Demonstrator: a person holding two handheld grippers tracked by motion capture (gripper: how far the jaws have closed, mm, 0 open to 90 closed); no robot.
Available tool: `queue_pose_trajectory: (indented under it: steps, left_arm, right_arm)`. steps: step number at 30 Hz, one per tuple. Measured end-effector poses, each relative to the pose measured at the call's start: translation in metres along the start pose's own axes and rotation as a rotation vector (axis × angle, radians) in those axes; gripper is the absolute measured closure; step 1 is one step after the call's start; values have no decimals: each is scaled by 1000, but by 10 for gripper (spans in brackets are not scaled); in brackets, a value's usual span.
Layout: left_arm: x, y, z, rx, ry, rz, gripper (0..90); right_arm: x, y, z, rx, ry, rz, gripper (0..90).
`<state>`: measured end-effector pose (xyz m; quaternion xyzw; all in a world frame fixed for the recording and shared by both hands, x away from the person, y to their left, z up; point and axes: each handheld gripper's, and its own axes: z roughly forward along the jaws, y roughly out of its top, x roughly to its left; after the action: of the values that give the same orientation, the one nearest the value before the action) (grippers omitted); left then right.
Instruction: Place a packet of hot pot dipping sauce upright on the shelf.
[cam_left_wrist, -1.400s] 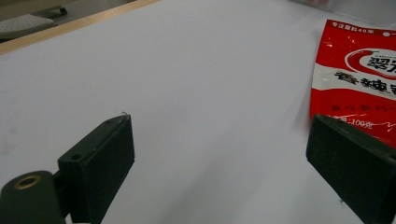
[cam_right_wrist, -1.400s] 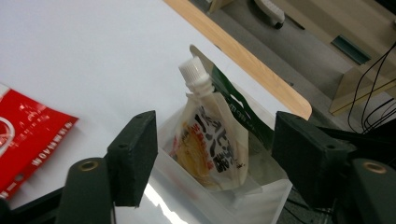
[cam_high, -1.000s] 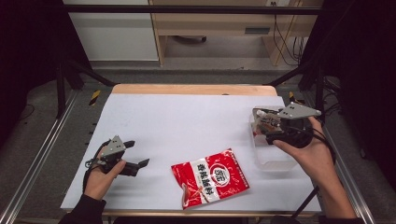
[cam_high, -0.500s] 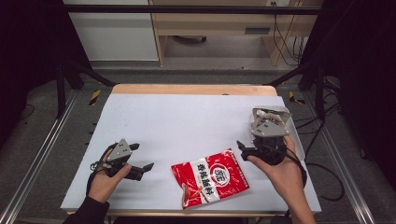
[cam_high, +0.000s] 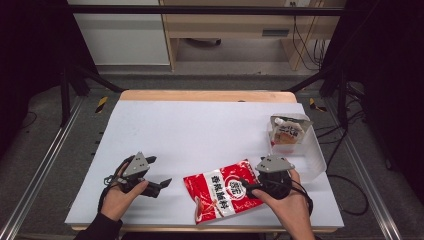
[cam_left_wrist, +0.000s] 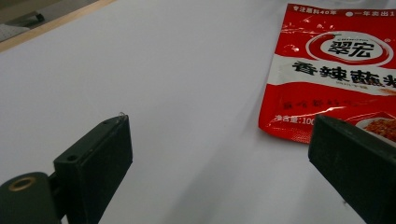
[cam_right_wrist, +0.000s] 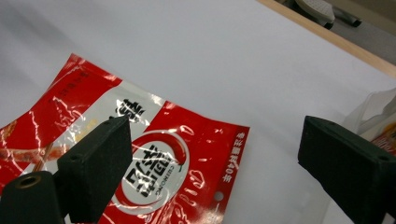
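Red packet (cam_high: 223, 189) now under wide-open right gripper (cam_high: 247, 187), moved from clear bin (cam_high: 314, 162); left gripper (cam_high: 161, 184) wide too.

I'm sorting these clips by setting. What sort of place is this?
Likely a lab bench for recording handling demos: a white-covered table inside a dark metal frame, cables on the floor, and a person holding the left gripper and right gripper.

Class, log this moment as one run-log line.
left tongs: open, idle on table | right tongs: open, over red seasoning packet | clear bin: holds one packet

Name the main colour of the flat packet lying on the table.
Red, with a white band, clearest in the left gripper view: packet.
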<state>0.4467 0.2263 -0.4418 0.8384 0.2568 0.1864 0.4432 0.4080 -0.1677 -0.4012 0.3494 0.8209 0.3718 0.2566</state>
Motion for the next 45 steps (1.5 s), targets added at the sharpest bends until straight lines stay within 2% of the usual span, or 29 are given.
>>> queue_pose_trajectory:
  steps: [8,11,17,23,26,29,32,36,45]
  left_arm:
    - [-14,5,8,18,-28,31,65]
    - [-16,6,10,24,-36,36,65]
    - [-18,6,13,34,-39,40,65]
    - [-19,6,13,34,-45,40,67]
    - [-20,6,13,34,-48,41,67]
    - [-20,6,13,34,-49,43,68]
    - [-20,6,13,34,-49,45,68]
    - [-19,6,13,33,-52,43,68]
    - [-21,6,14,31,-60,47,68]
  right_arm:
    - [8,-31,-2,51,56,-21,106]
    - [6,-41,-4,67,90,-26,106]
    - [0,-53,-3,110,111,-22,107]
    - [0,-59,1,145,152,4,105]
    - [0,-59,3,145,148,7,114]
    - [-2,-59,5,150,164,23,99]
    - [-3,-62,7,158,188,17,94]
    - [-4,-65,11,182,195,19,95]
    - [-8,-71,16,206,227,59,99]
